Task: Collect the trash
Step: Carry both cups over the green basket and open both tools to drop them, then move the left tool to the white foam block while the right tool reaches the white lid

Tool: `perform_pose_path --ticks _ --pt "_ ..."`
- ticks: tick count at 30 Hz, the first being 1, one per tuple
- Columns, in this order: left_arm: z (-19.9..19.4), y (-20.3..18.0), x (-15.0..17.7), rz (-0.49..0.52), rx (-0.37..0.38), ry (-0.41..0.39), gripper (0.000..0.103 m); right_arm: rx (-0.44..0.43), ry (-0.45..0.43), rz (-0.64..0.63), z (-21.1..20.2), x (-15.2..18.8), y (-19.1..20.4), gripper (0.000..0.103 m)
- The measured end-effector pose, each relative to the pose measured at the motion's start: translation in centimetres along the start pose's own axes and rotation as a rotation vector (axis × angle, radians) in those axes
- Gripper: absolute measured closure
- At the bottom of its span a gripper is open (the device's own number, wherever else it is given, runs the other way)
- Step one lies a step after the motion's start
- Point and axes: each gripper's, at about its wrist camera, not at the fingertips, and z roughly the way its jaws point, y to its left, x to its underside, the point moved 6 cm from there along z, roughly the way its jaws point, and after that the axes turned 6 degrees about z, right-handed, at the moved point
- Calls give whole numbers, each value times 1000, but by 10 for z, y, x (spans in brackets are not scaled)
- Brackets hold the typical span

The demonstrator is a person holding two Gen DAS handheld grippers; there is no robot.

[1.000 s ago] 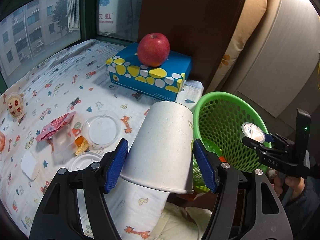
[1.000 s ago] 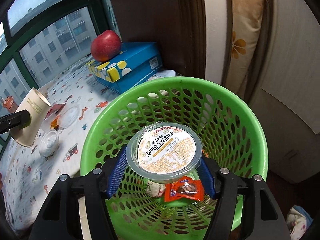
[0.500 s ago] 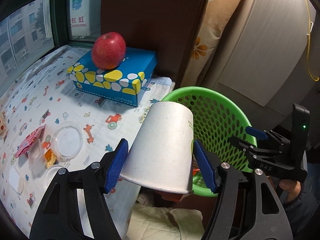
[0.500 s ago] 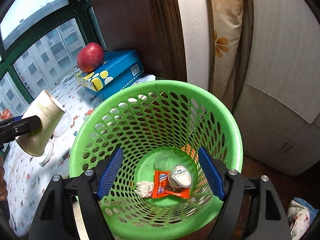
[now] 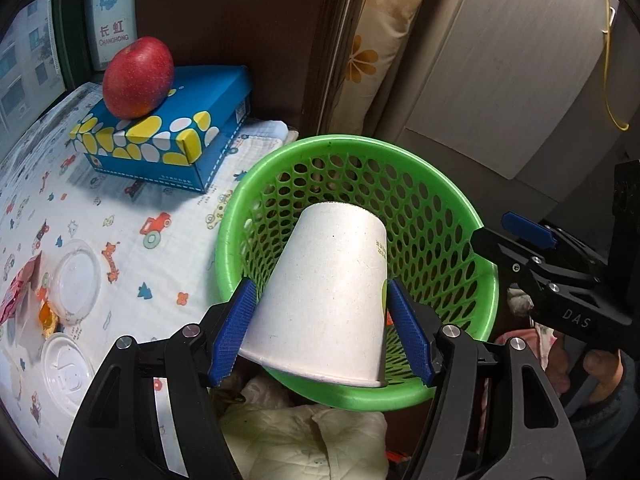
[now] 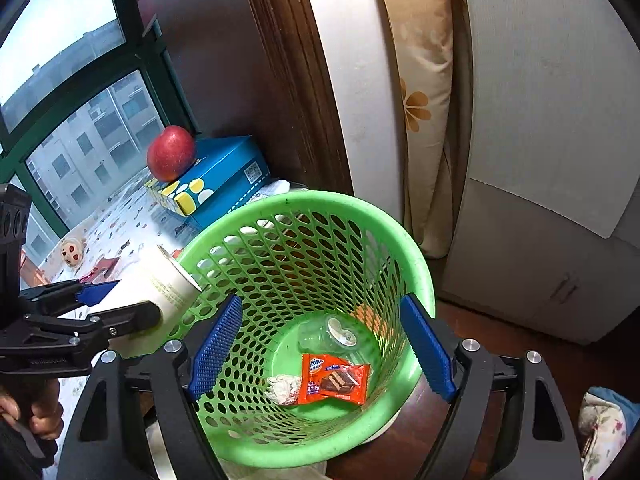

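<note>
You are carrying the paper cup (image 5: 324, 296) to the green basket (image 5: 486, 280), and this looks like the drop-off step. Your left tool (image 5: 320, 332) is gripping the cup from both sides with its blue pads (image 5: 234, 330) pressing on the wall. The cup is hanging tilted, base pointing forward and open rim toward you, over the near rim of the basket. Your right tool (image 6: 320, 350) is standing wide open and holding nothing, poised above the basket's mouth. In the basket a clear plastic cup (image 6: 326, 334), an orange snack wrapper (image 6: 334, 378) and a crumpled white scrap (image 6: 282, 388) are lying on the bottom. The paper cup is looking plain white, thin-walled and undented. Next, I judge, you should be nudging it further over the opening before spreading the pads, since it could catch the rim and tumble out.
</note>
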Motion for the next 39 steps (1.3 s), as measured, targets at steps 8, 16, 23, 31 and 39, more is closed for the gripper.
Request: perform_pose_path --ticks 8,16,23,31,39 --pt "16 -13 1 -5 52 30 35 4 -14 26 -7 -3 -12 25" --pt "13 -14 2 -23 64 17 25 -9 -11 33 -8 -1 -12 25" --pt "-8 14 13 -77 -9 -9 25 -38 -9 10 -8 -1 7 25" --pt "-39 72 35 -179 -112 -43 25 -92 13 -46 1 1 49 25" --pt "-70 143 65 -286 -240 -64 25 -155 46 -129 14 8 104 24"
